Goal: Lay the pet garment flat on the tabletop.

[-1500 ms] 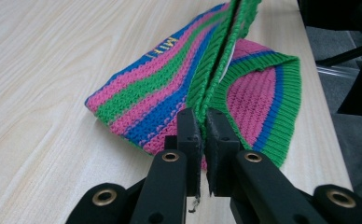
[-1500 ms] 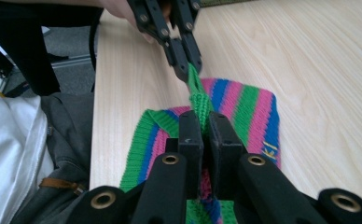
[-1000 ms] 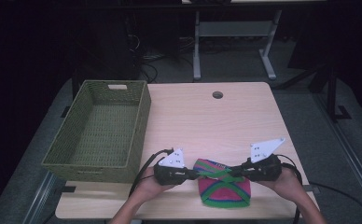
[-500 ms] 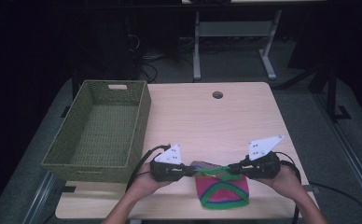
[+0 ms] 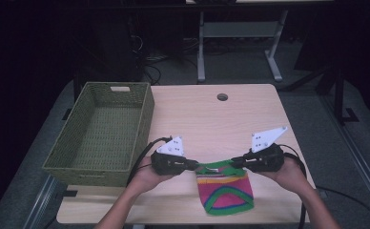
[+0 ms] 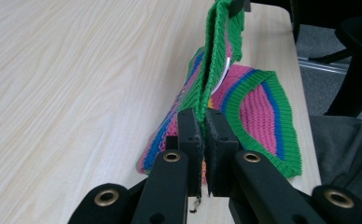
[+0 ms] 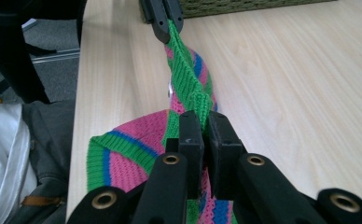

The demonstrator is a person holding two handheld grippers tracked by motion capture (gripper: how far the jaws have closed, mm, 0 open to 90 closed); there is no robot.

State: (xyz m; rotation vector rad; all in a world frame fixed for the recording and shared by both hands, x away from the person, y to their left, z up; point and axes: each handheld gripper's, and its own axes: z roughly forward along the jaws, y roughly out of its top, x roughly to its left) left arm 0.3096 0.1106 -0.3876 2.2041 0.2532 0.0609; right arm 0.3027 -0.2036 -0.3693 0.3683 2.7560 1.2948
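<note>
A striped knitted piece (image 5: 225,190) in pink, green and blue hangs near the table's front edge, its lower part resting on the wood. Its green upper hem is stretched between my two grippers. My left gripper (image 5: 197,166) is shut on the hem's left end, and its own view has the green rib (image 6: 202,109) pinched between the black pads. My right gripper (image 5: 234,162) is shut on the right end of the hem (image 7: 198,103). Both hands hold the grippers a little above the table, pointing at each other.
An empty green woven basket (image 5: 102,136) stands on the table's left side, close to my left hand. The wooden table (image 5: 221,124) has a round cable hole (image 5: 222,97) at the back. A metal frame (image 5: 240,33) stands on the floor beyond.
Both grippers have risen and drawn the knit's top edge up off the table, so the piece now hangs taut between them and lies longer toward the front edge.
</note>
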